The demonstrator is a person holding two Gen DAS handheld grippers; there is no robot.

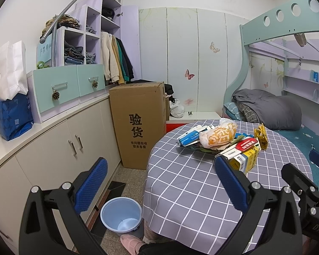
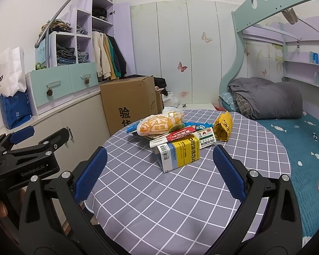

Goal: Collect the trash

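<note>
The pale blue plastic bucket (image 1: 121, 214) is standing on the floor beside the round checked-cloth table (image 1: 187, 182). The left gripper (image 1: 159, 174) and right gripper (image 2: 159, 167) are hovering wide open, empty. The pile of wrappers and cartons (image 2: 176, 136) is lying mid-table.

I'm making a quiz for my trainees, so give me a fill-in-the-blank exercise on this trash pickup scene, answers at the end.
1. The pile of trash lies on a round table covered with a grey ____ cloth.
2. The light blue bin stands on the ____ beside the table.
3. The left tool and the right tool both have their jaws ____.
4. The yellow and blue carton is the piece of trash ____ to the right tool.

Missing words: checked; floor; open; nearest
</note>
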